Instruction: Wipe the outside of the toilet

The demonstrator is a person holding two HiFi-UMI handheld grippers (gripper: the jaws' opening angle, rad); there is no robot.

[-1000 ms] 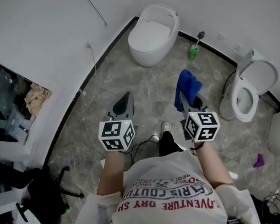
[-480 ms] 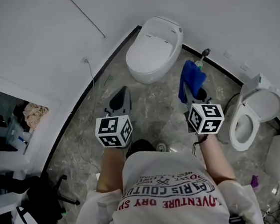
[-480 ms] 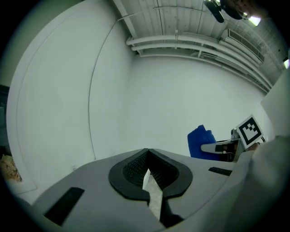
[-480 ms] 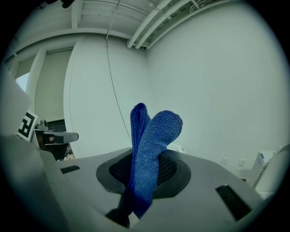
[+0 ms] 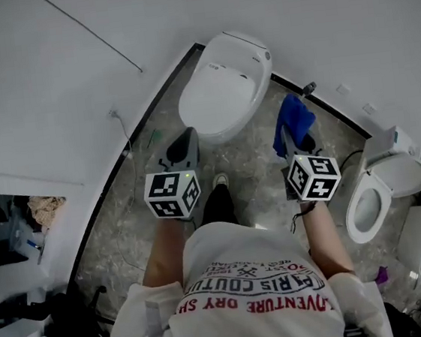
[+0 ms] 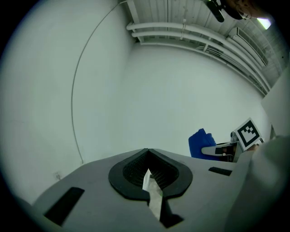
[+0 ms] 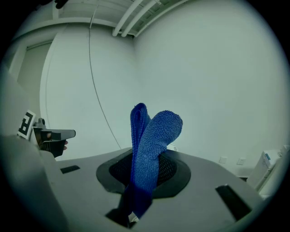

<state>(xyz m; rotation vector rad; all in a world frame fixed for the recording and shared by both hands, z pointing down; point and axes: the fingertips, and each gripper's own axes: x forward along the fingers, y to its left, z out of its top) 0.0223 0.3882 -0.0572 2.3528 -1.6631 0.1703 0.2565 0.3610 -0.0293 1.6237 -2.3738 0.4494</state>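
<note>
Toilet (image 5: 224,87) stands with its back against the white wall (image 5: 72,81), lid down, where the dark skirting line runs along the floor. We note only a narrow strip of grey stone floor (image 5: 127,234) between its left flank and that wall. On its right flank the floor is wider and runs open to a second toilet (image 5: 379,190), which stands well apart with its seat raised. In front of the bowl the floor is clear up to the person's dark shoe (image 5: 217,193), which is near the front rim.

Both forearms reach forward, roughly parallel, one on each side of the shoe. The left claw (image 5: 184,138) points at the bowl, its tip just beside the front left edge; we cannot tell whether it touches. Its own view shows the left claw (image 6: 148,174) pressed together but for a thin slit, with nothing in it.

The right claw (image 5: 289,141) sits off the bowl's front right, apart from it. The right claw (image 7: 144,170) is pinching a blue cloth (image 7: 152,140), which stands up folded above the pads. From above, the cloth (image 5: 293,117) shows near the toilet's right side, not touching it.
</note>
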